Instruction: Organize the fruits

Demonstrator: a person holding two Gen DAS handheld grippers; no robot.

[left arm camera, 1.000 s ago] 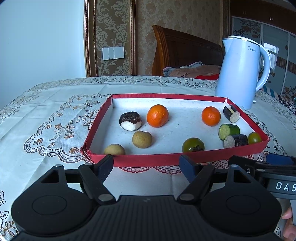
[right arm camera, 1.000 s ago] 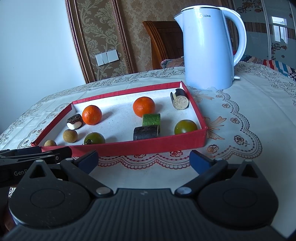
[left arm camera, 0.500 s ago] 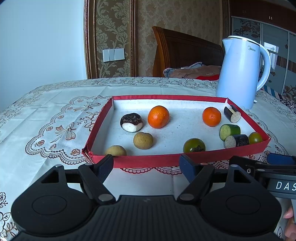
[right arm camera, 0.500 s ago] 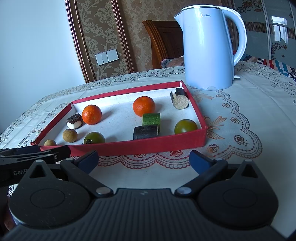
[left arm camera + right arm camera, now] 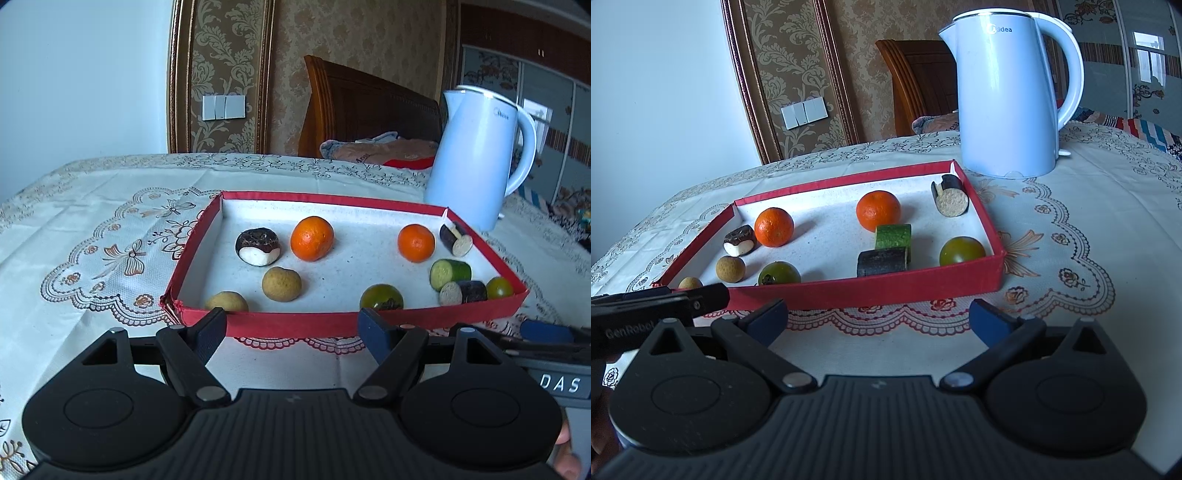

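A red-walled tray (image 5: 295,324) (image 5: 864,292) lies on the tablecloth. It holds two oranges (image 5: 312,238) (image 5: 416,243), two tan round fruits (image 5: 281,283) (image 5: 226,301), a dark brown and white fruit (image 5: 258,246), two green tomatoes (image 5: 381,296) (image 5: 499,288), a cucumber piece (image 5: 450,273) and two eggplant pieces (image 5: 461,291) (image 5: 456,240). My left gripper (image 5: 291,328) is open and empty, just before the tray's near wall. My right gripper (image 5: 879,319) is open and empty, also before the near wall.
A pale blue electric kettle (image 5: 480,162) (image 5: 1012,96) stands behind the tray's far right corner. A wooden chair (image 5: 365,110) with cloths on it stands beyond the table. The left gripper's body (image 5: 657,308) shows at the left of the right wrist view.
My left gripper has risen slightly, so the tray sits a little lower in its view. The right gripper has not visibly moved.
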